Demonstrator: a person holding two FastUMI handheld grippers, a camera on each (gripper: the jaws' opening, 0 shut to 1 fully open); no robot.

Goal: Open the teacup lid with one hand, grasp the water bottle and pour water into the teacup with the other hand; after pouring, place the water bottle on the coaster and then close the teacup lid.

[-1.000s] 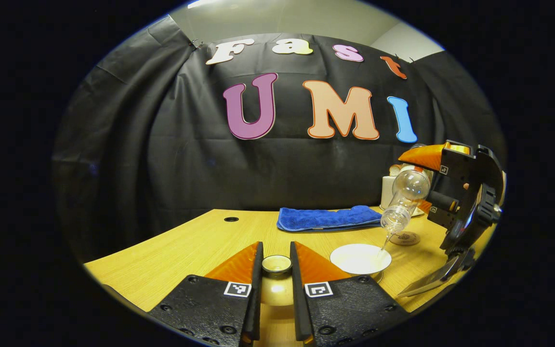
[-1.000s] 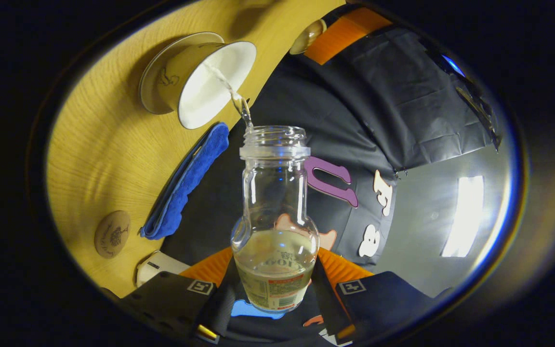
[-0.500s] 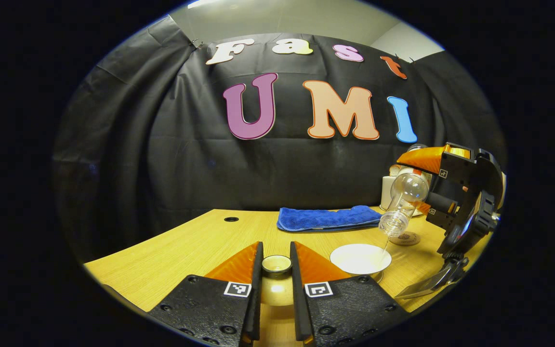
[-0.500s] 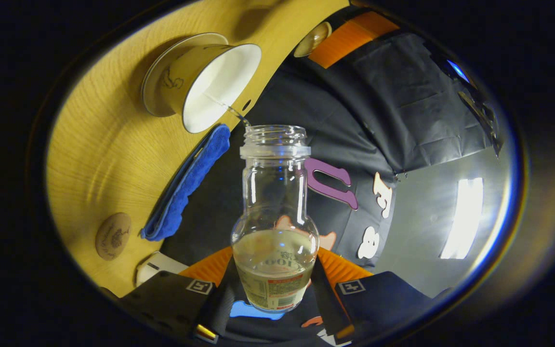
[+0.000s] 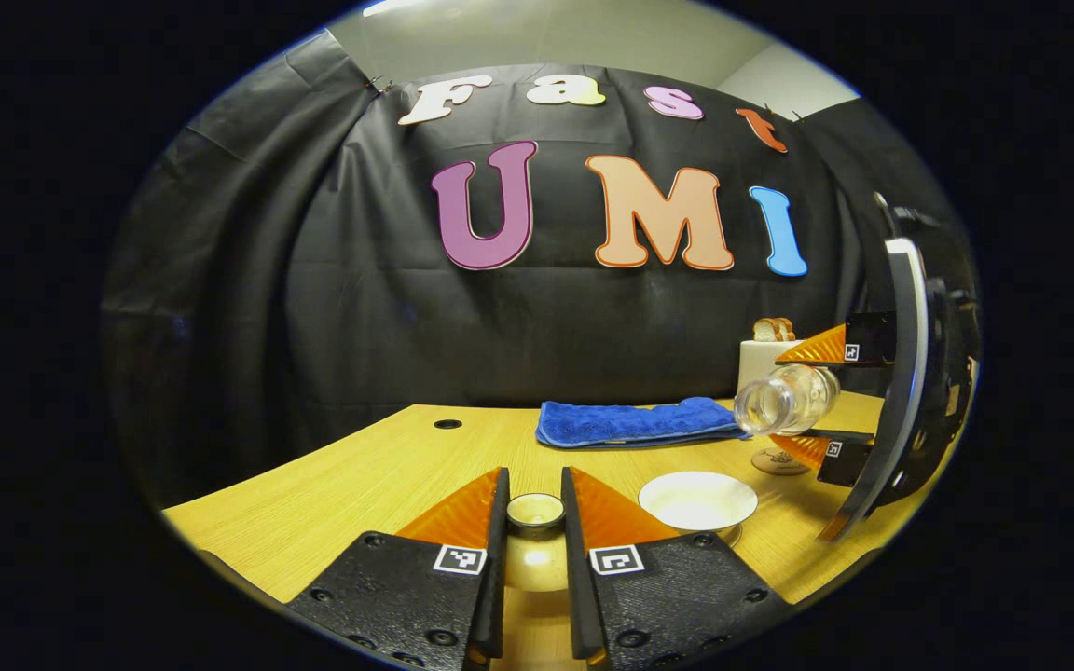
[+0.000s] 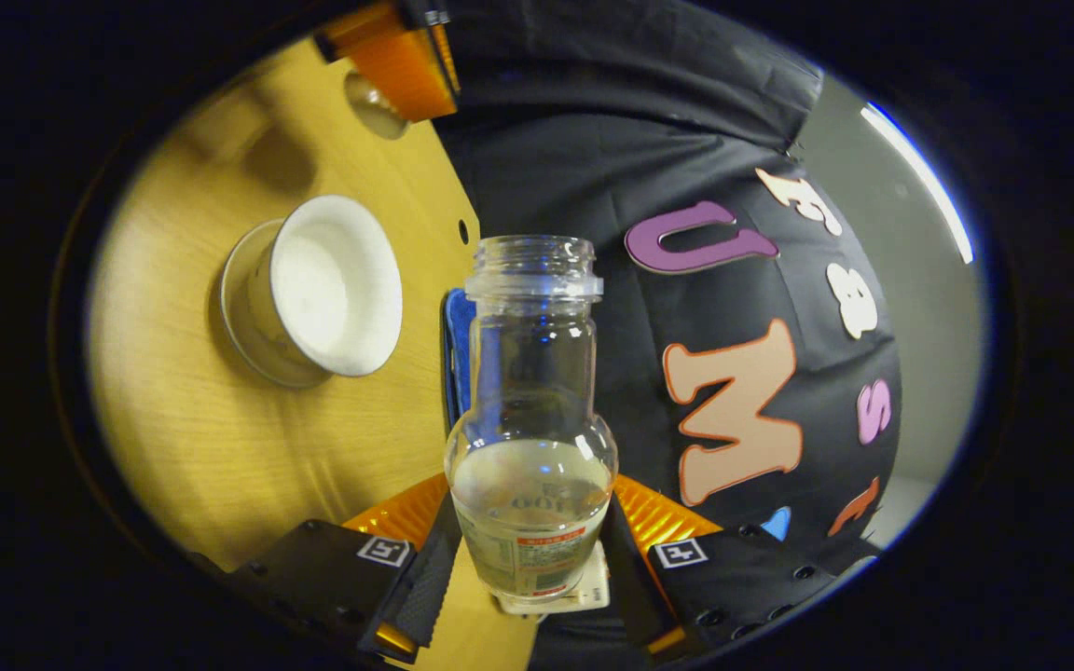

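My left gripper (image 5: 535,499) is shut on the knob of the pale teacup lid (image 5: 535,513), held left of the cup. The white teacup (image 5: 697,500) stands open on its saucer. My right gripper (image 5: 803,399) is shut on the clear glass water bottle (image 5: 784,401), which lies about level above the table beyond the cup, mouth toward the cup. In the right gripper view the bottle (image 6: 532,419) sits between my right gripper (image 6: 534,503) fingers with water in its lower part. The teacup (image 6: 318,289) is to its left. No stream leaves the mouth.
A round wooden coaster (image 5: 779,461) lies beyond the cup, under the bottle. A folded blue towel (image 5: 635,421) lies at the back of the wooden table (image 5: 360,485). A white toaster (image 5: 761,359) stands at the back right.
The right gripper has rolled the bottle back from its steep pour to about level, and the water stream has stopped. The left gripper and lid have not moved.
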